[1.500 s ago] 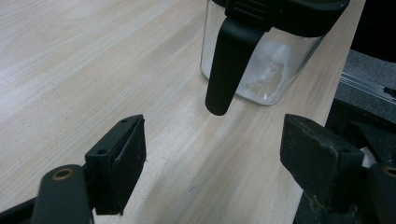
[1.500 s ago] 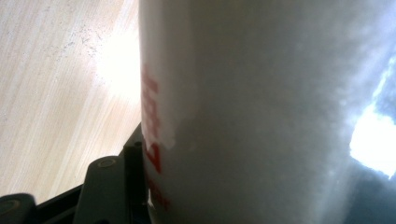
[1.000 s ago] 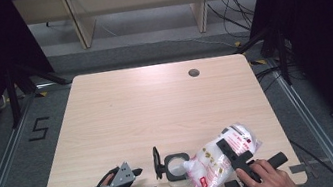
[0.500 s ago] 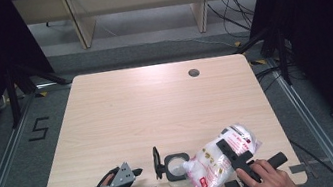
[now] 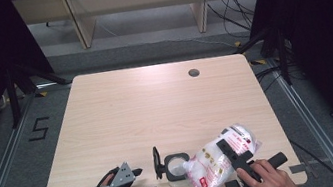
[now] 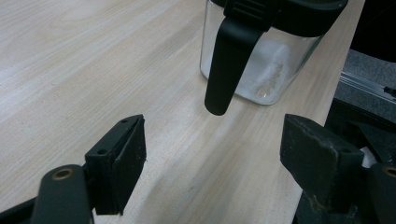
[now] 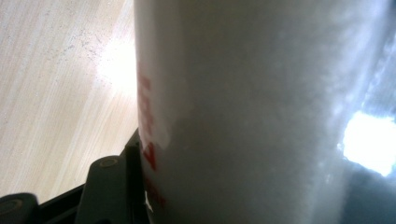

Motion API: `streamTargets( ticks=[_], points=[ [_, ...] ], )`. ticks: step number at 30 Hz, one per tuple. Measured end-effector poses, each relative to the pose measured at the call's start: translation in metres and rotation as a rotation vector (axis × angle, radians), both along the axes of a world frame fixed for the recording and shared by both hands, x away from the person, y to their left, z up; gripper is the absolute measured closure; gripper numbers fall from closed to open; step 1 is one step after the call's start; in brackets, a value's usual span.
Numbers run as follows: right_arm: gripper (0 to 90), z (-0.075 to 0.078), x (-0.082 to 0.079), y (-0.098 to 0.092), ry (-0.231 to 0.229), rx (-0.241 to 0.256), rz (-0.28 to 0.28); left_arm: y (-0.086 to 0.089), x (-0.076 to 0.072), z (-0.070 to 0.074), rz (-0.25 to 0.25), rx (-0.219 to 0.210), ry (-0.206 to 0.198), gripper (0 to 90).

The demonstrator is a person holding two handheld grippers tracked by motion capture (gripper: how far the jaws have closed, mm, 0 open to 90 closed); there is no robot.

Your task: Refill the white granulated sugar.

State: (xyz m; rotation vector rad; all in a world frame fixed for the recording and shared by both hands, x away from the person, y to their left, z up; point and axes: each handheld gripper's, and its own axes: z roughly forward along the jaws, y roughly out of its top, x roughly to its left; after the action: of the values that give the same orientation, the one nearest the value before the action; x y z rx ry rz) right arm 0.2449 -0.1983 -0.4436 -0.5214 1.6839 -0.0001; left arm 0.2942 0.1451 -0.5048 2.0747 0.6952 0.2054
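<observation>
A clear plastic bag point(image 5: 211, 165) of white powder with red print lies tilted at the table's front right. My right gripper point(image 5: 232, 153) is shut on it, and the bag's lower end leans against a glass jar point(image 5: 173, 167) with a black rim. The jar's black lid point(image 5: 156, 162) stands flipped open on its left side. In the right gripper view the bag point(image 7: 261, 107) is pressed close, with one black finger point(image 7: 109, 186) at its left. My left gripper point(image 5: 144, 181) is open and empty, left of the jar. Its jaws point(image 6: 219, 158) face the jar point(image 6: 266, 70), which has some white powder at the bottom.
The wooden table point(image 5: 157, 110) has a round cable hole point(image 5: 194, 73) at the back right. Both hands rest at the front edge. Shelving legs and cables stand on the floor behind the table.
</observation>
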Motion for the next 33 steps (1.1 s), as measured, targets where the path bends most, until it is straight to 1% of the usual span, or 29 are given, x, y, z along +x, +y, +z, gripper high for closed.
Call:
streamTargets(
  ticks=[1, 2, 3, 7, 8, 14, 16, 22, 23, 24, 25, 26, 27, 28, 31, 32, 33],
  points=[
    [41.6, -0.0001, -0.0001, -0.0001, 0.001, 0.003, -0.002, 0.0000, 0.0000, 0.0000, 0.001, -0.001, 0.000, 22.3],
    [41.6, 0.0000, 0.0001, -0.0001, 0.000, 0.002, -0.002, 0.0022, 0.0016, 0.0007, -0.012, 0.038, -0.014, 22.3],
    [41.6, 0.0002, 0.0002, 0.0000, -0.002, 0.003, 0.000, 0.0010, 0.0004, 0.0004, -0.006, 0.013, -0.005, 22.3],
    [41.7, 0.0003, 0.0005, 0.0000, -0.003, 0.001, 0.003, 0.0014, 0.0004, 0.0004, -0.007, 0.012, -0.006, 22.3],
    [41.7, 0.0003, 0.0006, -0.0001, -0.003, 0.001, 0.003, 0.0011, -0.0001, 0.0003, -0.005, 0.004, -0.003, 22.3],
    [41.8, -0.0003, 0.0008, 0.0002, -0.004, 0.003, 0.006, 0.0019, -0.0003, 0.0006, -0.005, 0.012, -0.004, 22.3],
    [41.8, 0.0002, 0.0009, 0.0004, -0.005, -0.004, 0.009, 0.0019, -0.0003, 0.0006, -0.005, 0.014, -0.004, 22.3],
    [41.9, 0.0002, 0.0010, -0.0002, -0.002, 0.005, 0.010, 0.0018, -0.0006, 0.0005, -0.005, 0.010, -0.003, 22.3],
    [41.9, -0.0002, 0.0008, -0.0005, 0.003, 0.009, 0.004, 0.0028, 0.0003, 0.0007, -0.008, 0.030, -0.010, 22.3],
    [42.0, -0.0006, 0.0005, -0.0010, 0.006, 0.018, -0.004, 0.0034, 0.0006, 0.0007, -0.011, 0.036, -0.010, 22.3],
    [42.0, -0.0006, 0.0005, -0.0010, 0.006, 0.018, -0.004, 0.0034, 0.0006, 0.0007, -0.011, 0.036, -0.010, 22.3],
    [42.0, -0.0013, -0.0001, -0.0015, 0.010, 0.029, -0.012, 0.0034, 0.0006, 0.0007, -0.011, 0.035, -0.012, 22.3],
    [42.0, 0.0007, 0.0013, -0.0002, 0.002, 0.010, 0.011, 0.0024, 0.0000, 0.0006, -0.009, 0.011, -0.011, 22.3],
    [42.1, 0.0008, 0.0014, -0.0001, 0.001, 0.009, 0.013, 0.0030, 0.0012, 0.0010, -0.023, 0.018, -0.027, 22.3],
    [42.1, 0.0006, 0.0009, 0.0001, 0.003, 0.010, 0.012, 0.0030, 0.0009, 0.0007, -0.022, 0.019, -0.025, 22.3],
    [42.1, -0.0001, 0.0001, -0.0004, 0.008, 0.021, 0.003, 0.0030, 0.0009, 0.0006, -0.022, 0.019, -0.024, 22.3],
    [42.1, 0.0005, 0.0002, 0.0001, 0.009, 0.017, 0.008, 0.0023, -0.0008, 0.0004, -0.004, 0.009, 0.000, 22.3]
  ],
)
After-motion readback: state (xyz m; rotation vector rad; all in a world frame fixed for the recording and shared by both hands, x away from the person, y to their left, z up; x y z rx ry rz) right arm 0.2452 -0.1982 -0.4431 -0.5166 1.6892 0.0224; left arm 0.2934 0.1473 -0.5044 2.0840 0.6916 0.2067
